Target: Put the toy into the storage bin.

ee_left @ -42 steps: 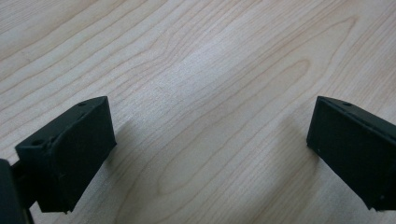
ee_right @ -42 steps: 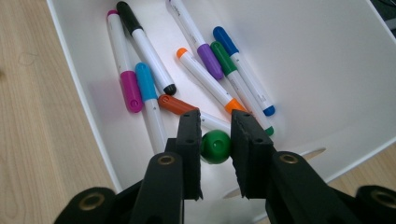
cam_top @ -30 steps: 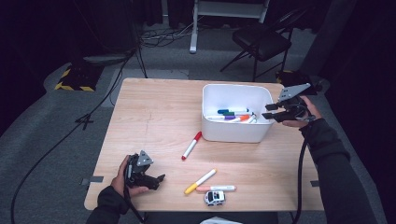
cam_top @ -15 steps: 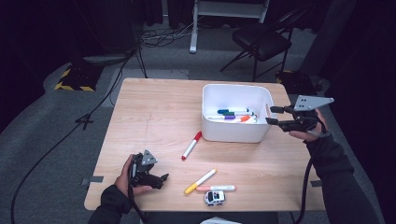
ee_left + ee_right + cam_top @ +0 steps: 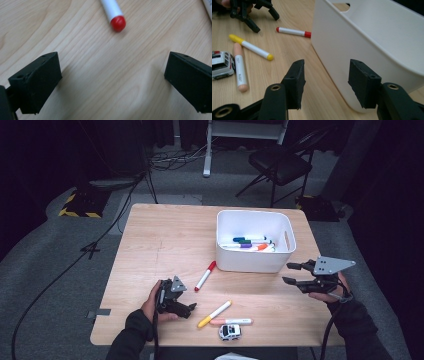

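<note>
High view: left tongs [image 5: 186,309] spread, empty; right tongs [image 5: 294,273] just widened, empty.

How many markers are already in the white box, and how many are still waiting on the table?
About four markers already lie in the white box. Neither gripper holds anything now: the left gripper is open near the red marker, and the right gripper, whose jaws have just been opening, is empty beside the box. Still on the table: the red marker, a yellow marker, a pink marker and a toy car.
</note>
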Available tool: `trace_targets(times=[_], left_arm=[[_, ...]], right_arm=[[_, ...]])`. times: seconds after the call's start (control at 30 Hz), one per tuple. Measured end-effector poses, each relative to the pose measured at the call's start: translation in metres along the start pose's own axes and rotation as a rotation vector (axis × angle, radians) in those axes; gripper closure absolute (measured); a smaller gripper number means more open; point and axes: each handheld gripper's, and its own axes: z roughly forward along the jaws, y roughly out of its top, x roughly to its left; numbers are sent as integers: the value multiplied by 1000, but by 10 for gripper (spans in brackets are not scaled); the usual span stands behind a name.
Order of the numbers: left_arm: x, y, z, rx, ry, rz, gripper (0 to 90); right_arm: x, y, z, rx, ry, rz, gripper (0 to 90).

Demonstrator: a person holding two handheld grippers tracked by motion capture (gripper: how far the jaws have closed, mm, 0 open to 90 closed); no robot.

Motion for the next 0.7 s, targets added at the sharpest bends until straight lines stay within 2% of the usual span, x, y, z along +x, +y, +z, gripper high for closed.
trace_targets(times=[0.03, 0.07, 0.1, 0.17, 0.3, 0.33, 0.37, 0.4, 0.43, 0.47, 0.53, 0.57, 0.6, 0.7], left_arm=[[-1, 3, 3, 4, -18, -11, 19], [-1, 7, 6, 0, -6, 8, 21], [-1, 10, 9, 2, -17, 3, 23], [-1, 16, 13, 3, -13, 11, 23], [1, 28, 24, 0, -21, -10, 34], [1, 31, 26, 7, -5, -19, 39], [3, 34, 28, -4, 1, 4, 52], [3, 37, 31, 2, -7, -21, 55], [6, 41, 35, -7, 1, -27, 59], [7, 44, 37, -10, 16, -20, 68], [9, 50, 42, -14, 24, -37, 98], [10, 53, 45, -15, 31, -45, 103], [11, 56, 47, -26, 46, -60, 122], [14, 64, 53, -25, 53, -79, 167]], right_arm=[[1, -4, 2, 6, -1, 3, 472], [2, -9, 4, 10, 7, 13, 471], [3, -15, 7, 13, 11, 25, 470], [4, -25, 13, 27, 28, 46, 465], [5, -38, 24, 81, 28, 71, 462], [6, -40, 26, 81, 33, 80, 461], [5, -42, 28, 84, 36, 73, 460], [6, -43, 29, 95, 34, 85, 459], [6, -44, 31, 96, 38, 79, 458], [7, -45, 33, 101, 44, 95, 458], [7, -48, 36, 105, 55, 94, 456], [7, -48, 37, 111, 56, 78, 454], [8, -49, 39, 114, 60, 96, 453], [9, -52, 43, 124, 71, 88, 450]])
